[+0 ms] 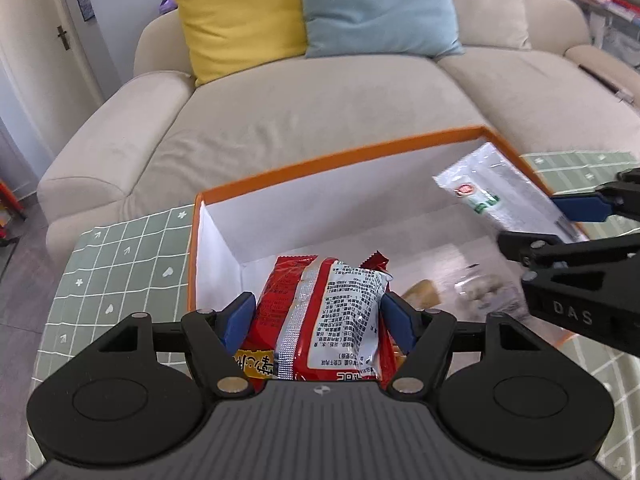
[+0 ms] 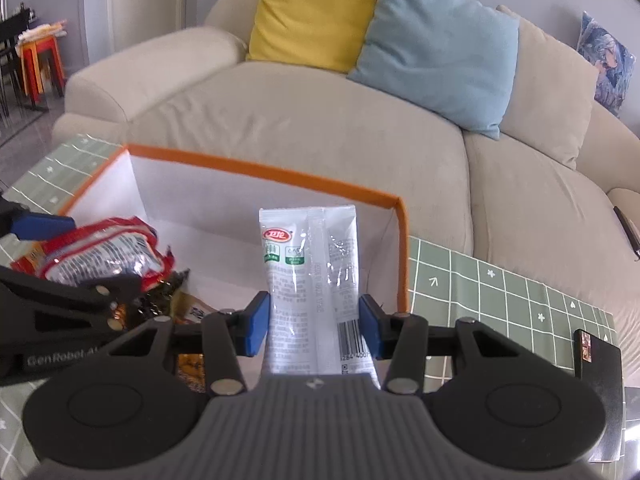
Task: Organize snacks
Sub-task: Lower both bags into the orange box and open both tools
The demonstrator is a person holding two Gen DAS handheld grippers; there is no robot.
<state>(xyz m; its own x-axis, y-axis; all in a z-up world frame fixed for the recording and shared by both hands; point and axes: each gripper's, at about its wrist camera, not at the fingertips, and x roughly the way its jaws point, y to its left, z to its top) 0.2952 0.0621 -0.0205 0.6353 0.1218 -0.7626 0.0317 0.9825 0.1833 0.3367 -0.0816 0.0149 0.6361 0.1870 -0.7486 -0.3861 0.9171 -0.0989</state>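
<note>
My left gripper point(image 1: 318, 320) is shut on a red and silver snack packet point(image 1: 332, 312) and holds it over the near left part of the orange-rimmed white box point(image 1: 340, 156). My right gripper point(image 2: 313, 322) is shut on a white snack packet point(image 2: 310, 280) with a red and green logo, held over the box's right side point(image 2: 401, 248). Each gripper shows in the other's view, the right one in the left wrist view point(image 1: 560, 224) and the left one in the right wrist view point(image 2: 68, 252). Other snack packets point(image 2: 188, 312) lie on the box floor.
The box stands on a table with a green grid cloth point(image 1: 116, 264). A beige sofa point(image 1: 320, 100) with a yellow cushion point(image 1: 240, 16) and a blue cushion point(image 1: 376, 4) is just behind. A dark flat object point(image 2: 598, 376) lies on the cloth at right.
</note>
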